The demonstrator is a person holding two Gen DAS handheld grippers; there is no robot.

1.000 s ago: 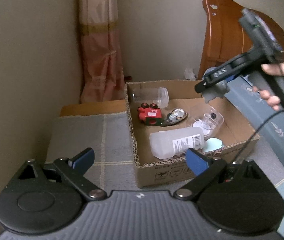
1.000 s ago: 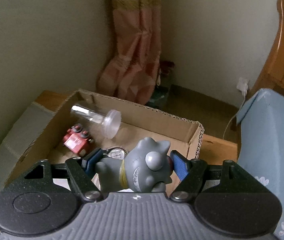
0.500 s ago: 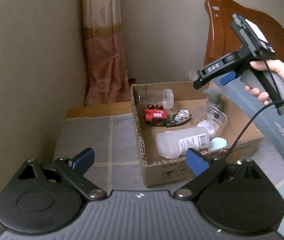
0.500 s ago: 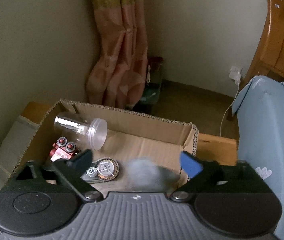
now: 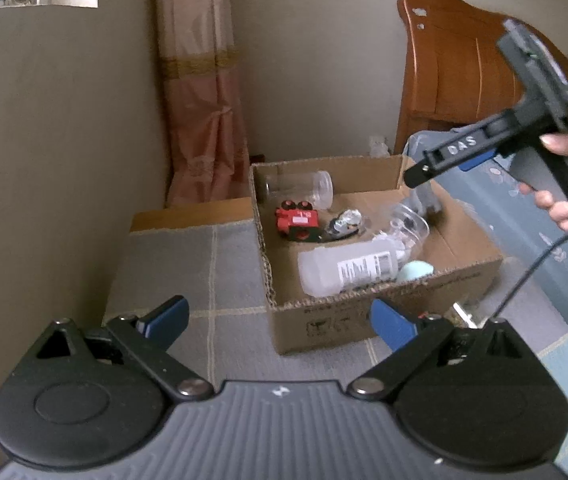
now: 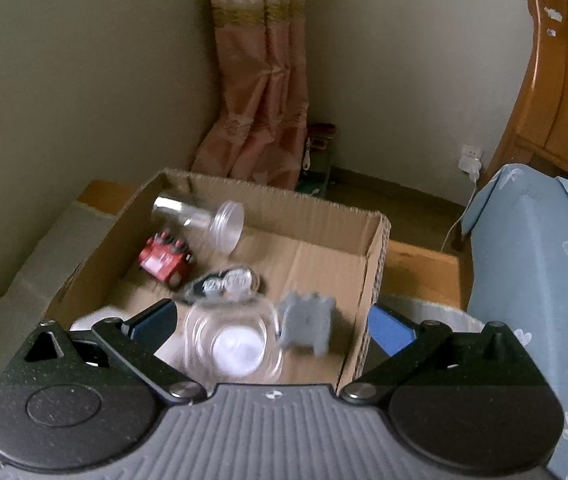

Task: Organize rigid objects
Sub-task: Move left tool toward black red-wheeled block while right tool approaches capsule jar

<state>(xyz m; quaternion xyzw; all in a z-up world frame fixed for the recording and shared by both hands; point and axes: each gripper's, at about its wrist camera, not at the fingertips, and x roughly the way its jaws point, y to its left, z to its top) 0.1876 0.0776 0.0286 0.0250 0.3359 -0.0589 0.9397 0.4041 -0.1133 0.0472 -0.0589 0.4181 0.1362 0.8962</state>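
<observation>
A cardboard box stands on a grey checked cloth. Inside lie a red toy car, a clear lidded jar, a white plastic bottle, a shiny trinket, a clear round container, a teal round thing and a grey figurine near the right wall. My right gripper is open and empty above the box; it also shows in the left wrist view. My left gripper is open and empty in front of the box.
A bed with a blue floral cover lies right of the box, with a wooden headboard behind. A pink curtain hangs in the corner. A wall runs along the left. A wooden surface edge shows behind the cloth.
My right gripper opened and let go of the grey figurine, which dropped into the box, then rose and drew back. My left gripper backed away slightly.
</observation>
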